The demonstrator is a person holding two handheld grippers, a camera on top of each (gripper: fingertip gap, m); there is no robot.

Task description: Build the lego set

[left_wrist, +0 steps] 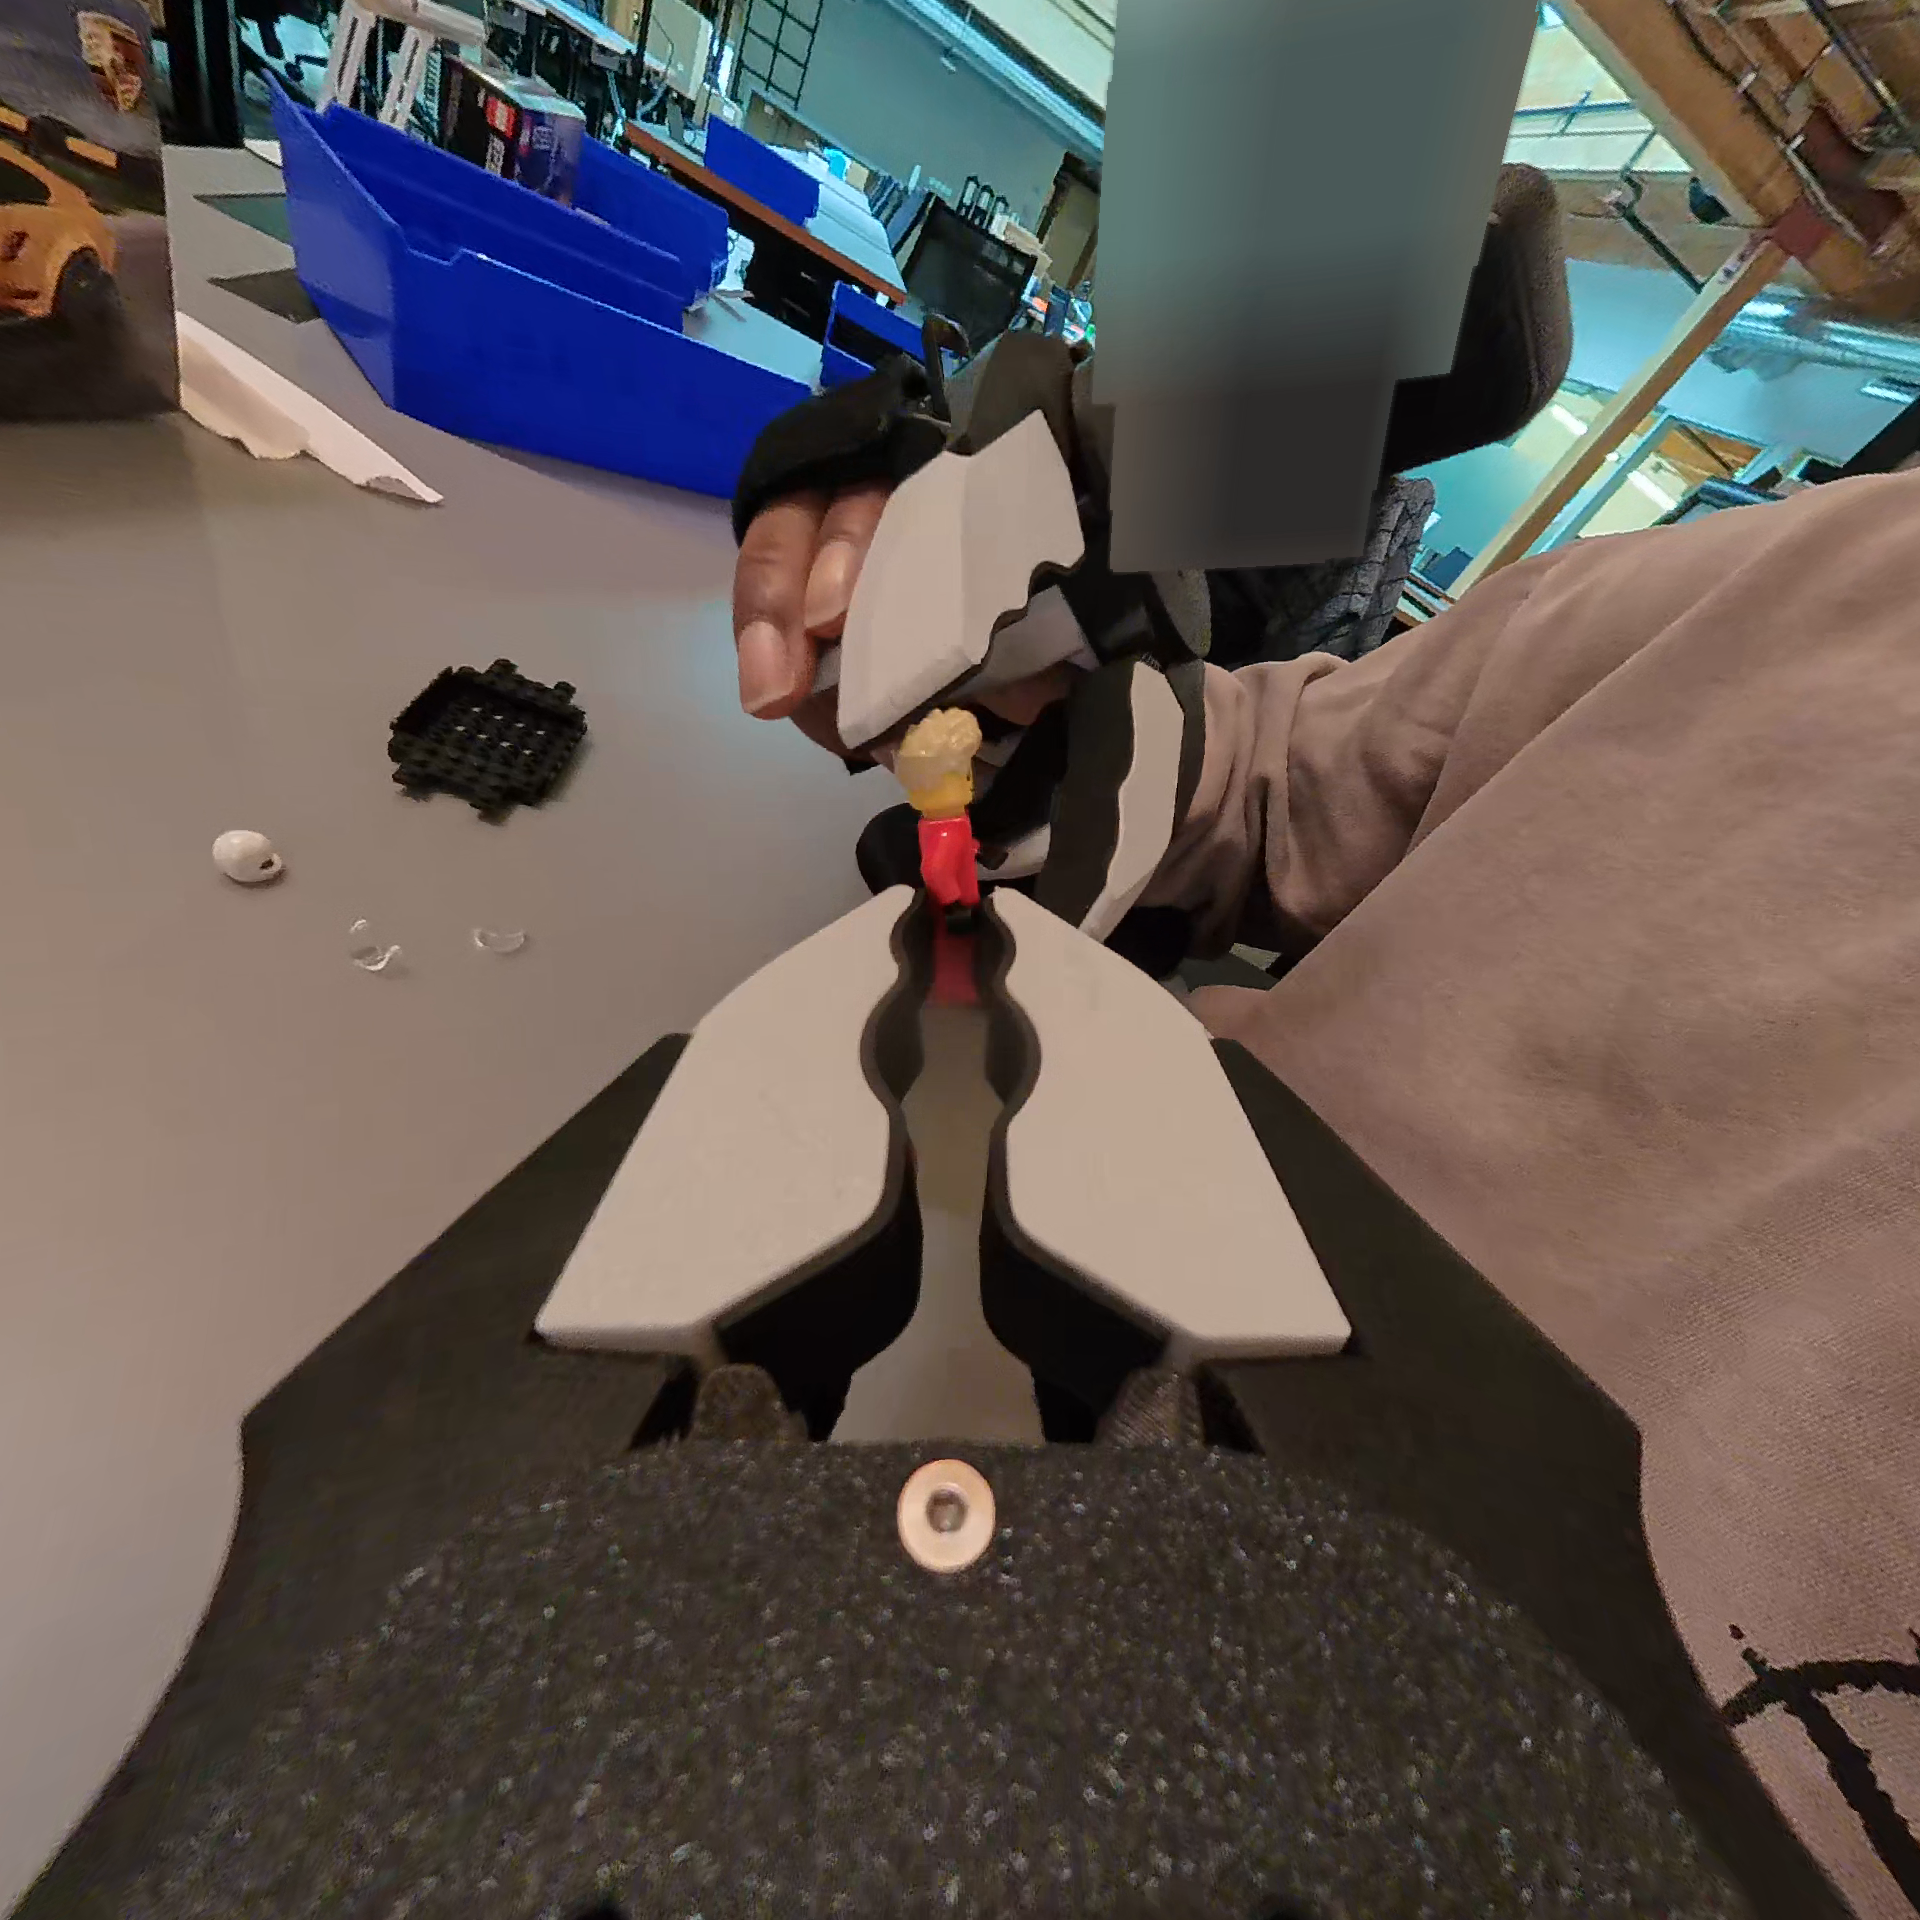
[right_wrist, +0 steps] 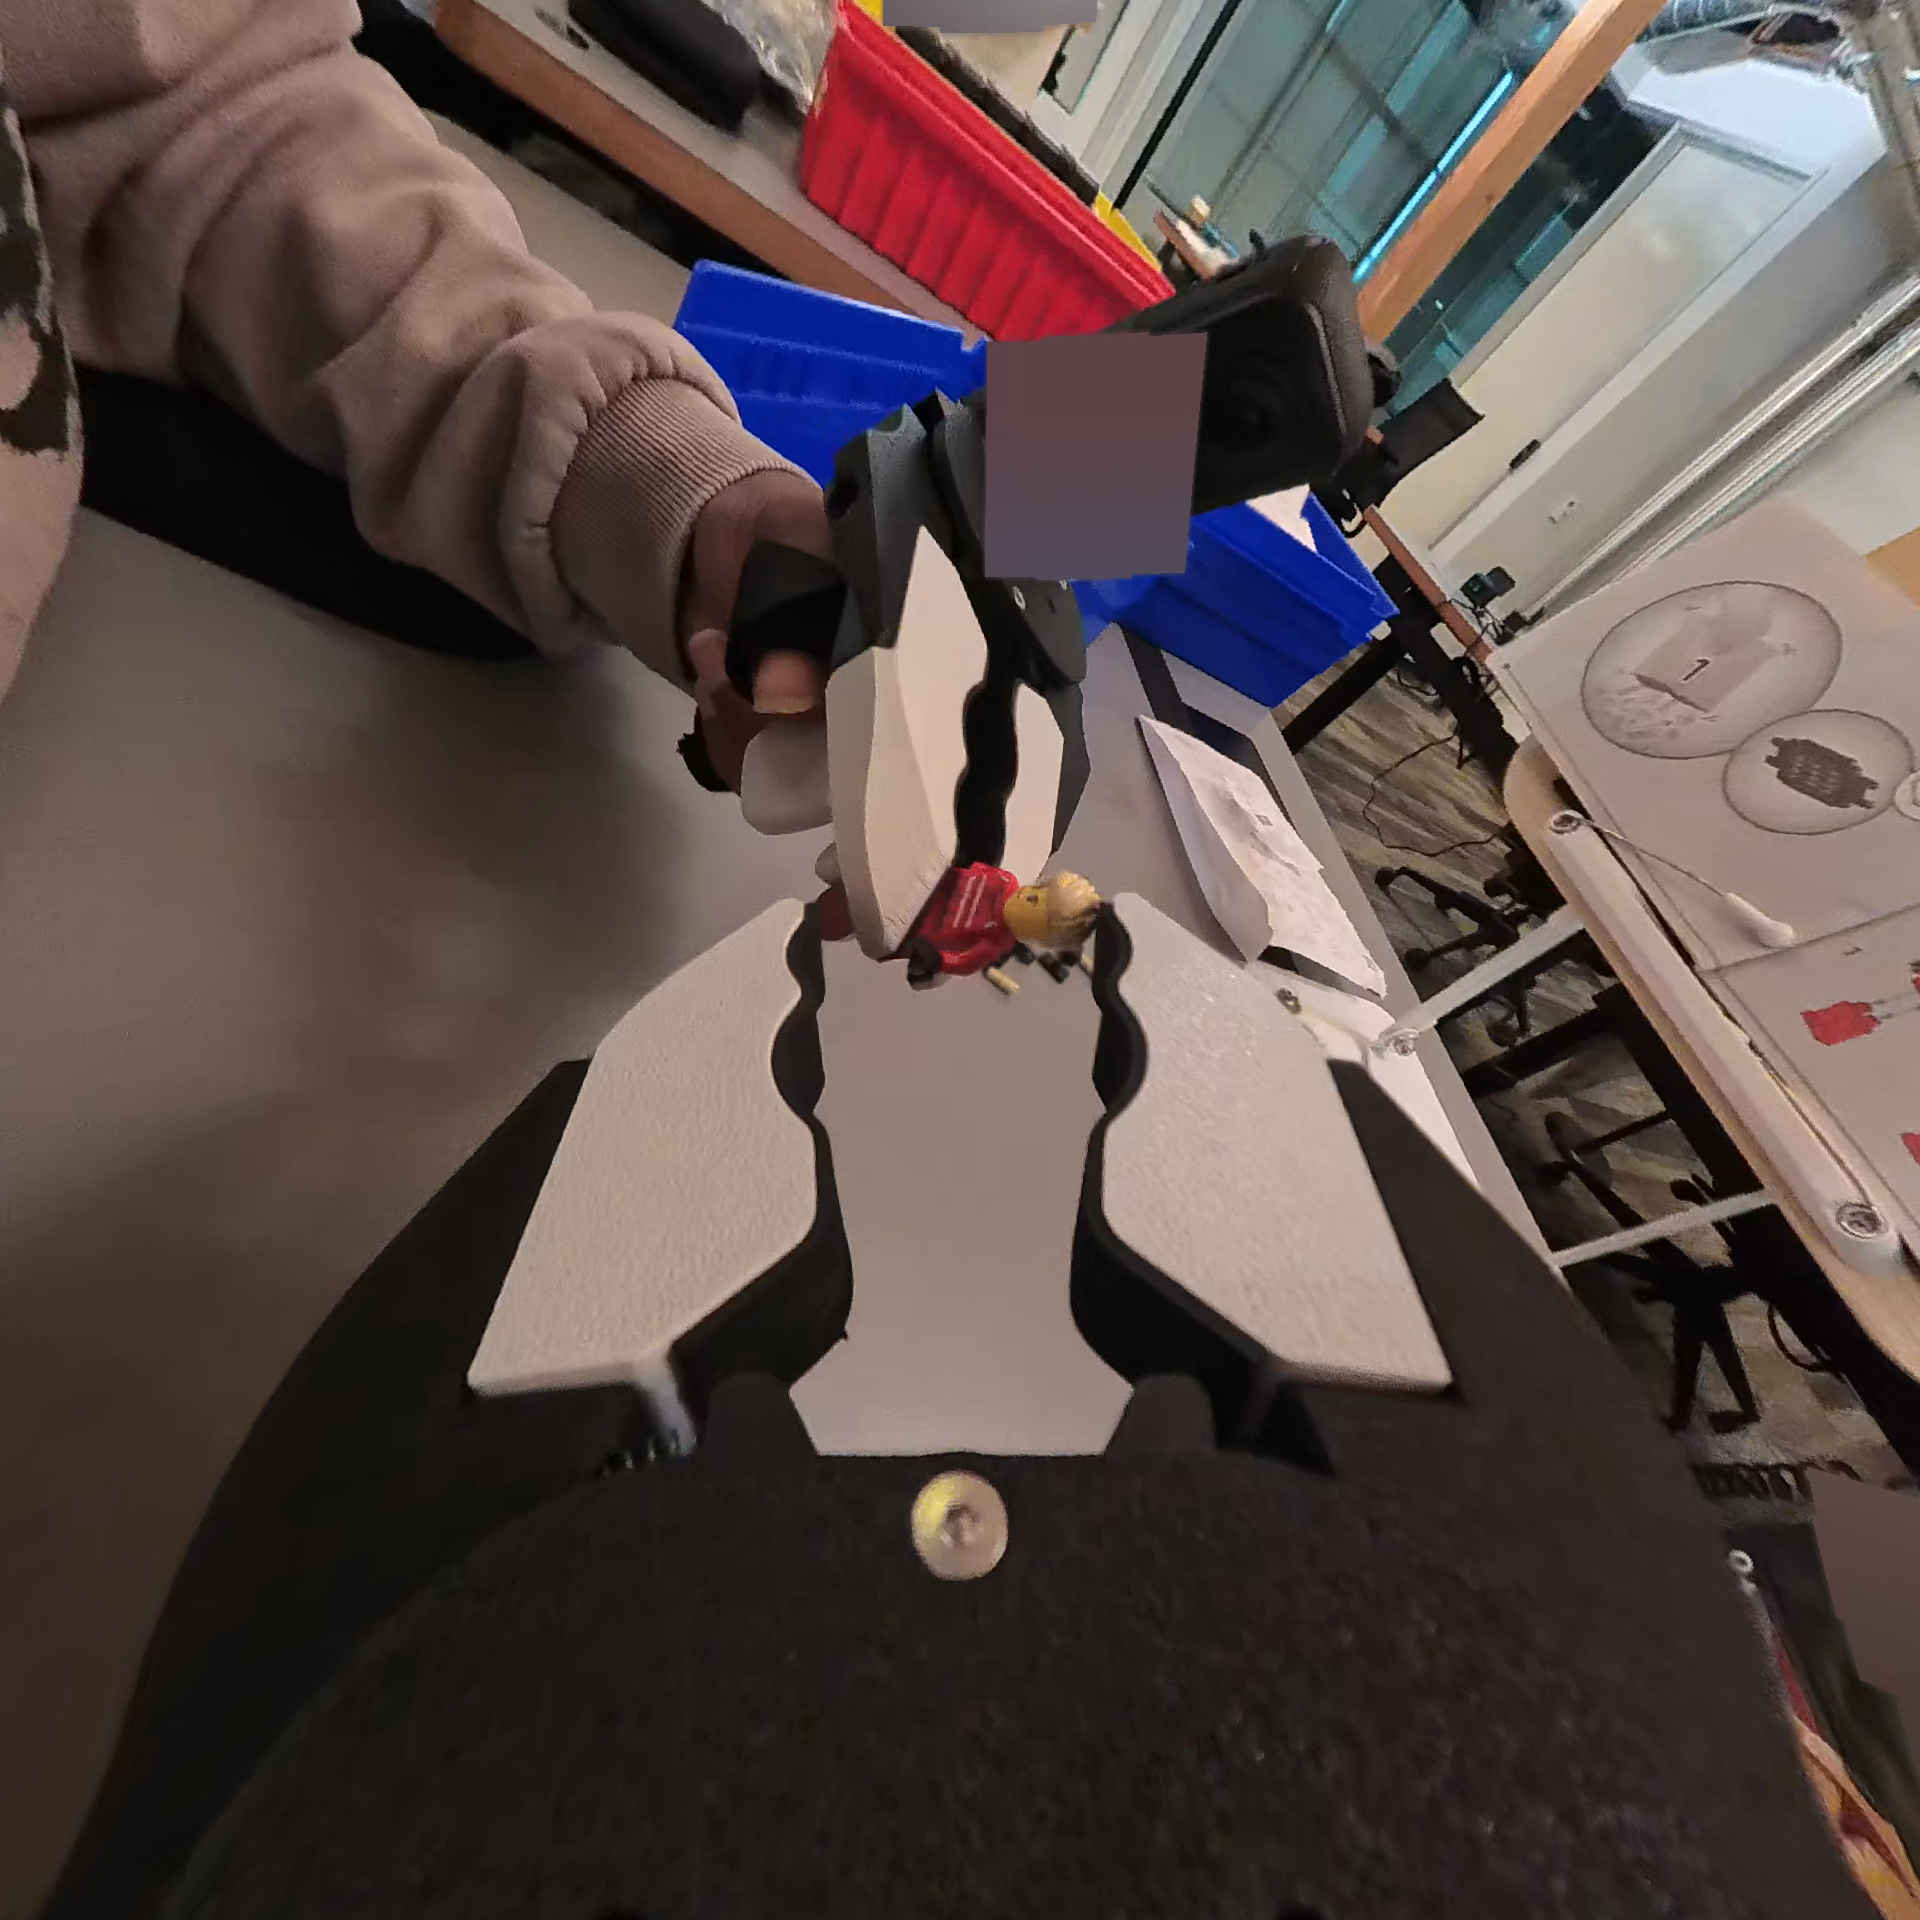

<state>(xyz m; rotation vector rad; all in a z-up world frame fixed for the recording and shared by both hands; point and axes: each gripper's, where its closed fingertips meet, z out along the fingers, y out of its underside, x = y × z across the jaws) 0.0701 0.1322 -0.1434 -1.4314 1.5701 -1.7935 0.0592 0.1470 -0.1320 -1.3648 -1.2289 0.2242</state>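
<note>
The left gripper (left_wrist: 951, 914) is pinched tight on a small lego minifigure (left_wrist: 948, 831), red plastic torso and legs, yellow head, tan moulded hair w/ a rough, tufted surface. Its legs sit between the wavy black inner edges of the grey fingertips; torso and head stick out past the tips. The fingers are flat matte grey plates w/ a faint grain, mounted on coarse, speckled black bodies.

The right gripper (right_wrist: 956, 935) stands w/ its fingers spread wide, holding nothing; in its own view the minifigure lies crosswise just beyond the tips, its hair close to the right fingertip (touching or not, I can't tell). In the left wrist view one grey finger of the right gripper meets the top of the hair.

On the smooth grey table (left_wrist: 260, 1039), well to the left: a black studded lego plate (left_wrist: 488, 743), roughly square w/ notched edges; a glossy white rounded helmet piece (left_wrist: 247, 857); two small clear curved bits (left_wrist: 431, 943) lying near each other. Farther back, shiny blue plastic bins (left_wrist: 540, 301) and a torn white paper bag (left_wrist: 301, 416). A propped instruction booklet (right_wrist: 1714, 727) stands off to the right.
</note>
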